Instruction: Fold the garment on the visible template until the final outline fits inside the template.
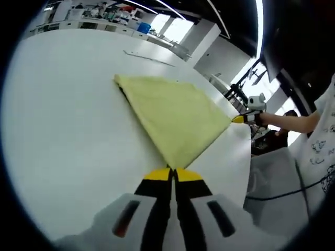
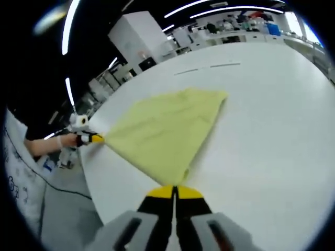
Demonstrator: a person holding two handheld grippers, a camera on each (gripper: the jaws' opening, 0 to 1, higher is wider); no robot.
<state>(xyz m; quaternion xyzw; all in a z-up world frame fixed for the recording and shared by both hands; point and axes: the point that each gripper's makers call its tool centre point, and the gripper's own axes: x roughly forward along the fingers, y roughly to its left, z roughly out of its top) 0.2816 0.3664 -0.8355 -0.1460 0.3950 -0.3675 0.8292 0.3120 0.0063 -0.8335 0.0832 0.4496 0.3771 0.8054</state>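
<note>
A pale yellow garment (image 1: 175, 117) lies folded flat on the white table (image 1: 68, 120). In the left gripper view my left gripper (image 1: 172, 171) is shut on its near corner. The right gripper (image 1: 242, 119), held by a hand, pinches the corner at the table's right edge. In the right gripper view my right gripper (image 2: 174, 189) is shut on the near corner of the garment (image 2: 165, 130). The left gripper (image 2: 94, 138) holds the corner at the left, by the table edge. Thin dark line marks (image 1: 149, 57) (image 2: 209, 67) sit on the table beyond the cloth.
The table edge (image 1: 246, 157) runs close to both held corners. A person's arm (image 1: 288, 121) and white patterned shirt (image 1: 324, 130) are beyond it. Shelves with clutter (image 2: 246, 23) and white cabinets (image 2: 138, 34) stand behind the far side of the table (image 2: 272, 130).
</note>
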